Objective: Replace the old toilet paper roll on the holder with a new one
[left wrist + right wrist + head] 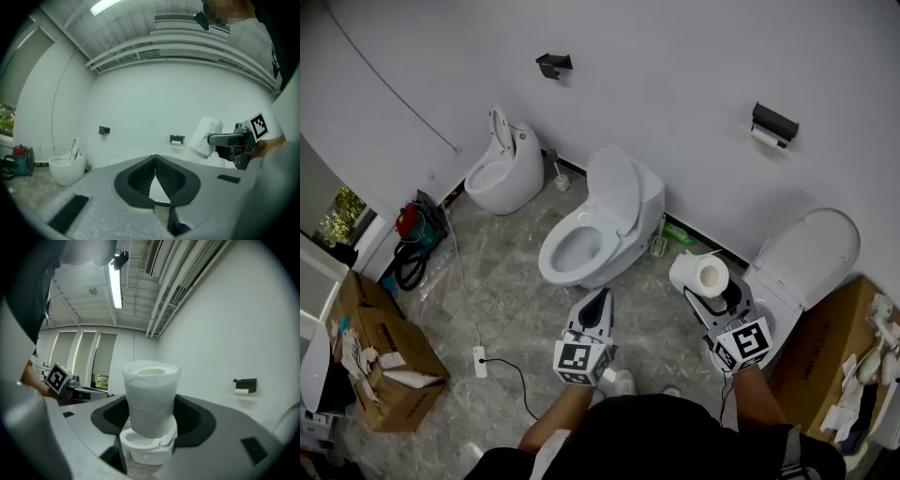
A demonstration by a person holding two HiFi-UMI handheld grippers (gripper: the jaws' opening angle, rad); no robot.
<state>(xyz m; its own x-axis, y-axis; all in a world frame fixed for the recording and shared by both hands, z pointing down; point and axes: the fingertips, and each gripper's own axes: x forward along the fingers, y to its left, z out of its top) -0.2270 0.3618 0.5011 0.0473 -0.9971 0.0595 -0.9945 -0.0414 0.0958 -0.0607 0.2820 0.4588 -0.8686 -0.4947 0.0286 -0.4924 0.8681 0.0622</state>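
Right gripper view first: seeing new roll (151, 394) clamped by its sides in right gripper (152, 419), jaws spread wide and pressed on the paper, long axis upright, core end up. Checked against head view: same roll out front on the person's right, above floor (516, 309) by rightmost toilet (806, 262), touching nothing but the jaws. Up on wall (675, 75), holder (773, 125), ahead and right of the roll, well apart. Still carrying old roll (766, 137), small and thin-looking, so probably not ready for the swap yet. Other side: left gripper (600, 300) level, jaws fully closed, empty, pointing toward middle toilet (595, 234); farther from holder than right. Also second black holder (553, 64) farther left on wall, looking bare. Judging next: need to clear old roll first, likely with the free left, reaching across. Then probably need to tip new roll from upright to level along wall. Risk: squashing soft paper, or clipping the bracket.
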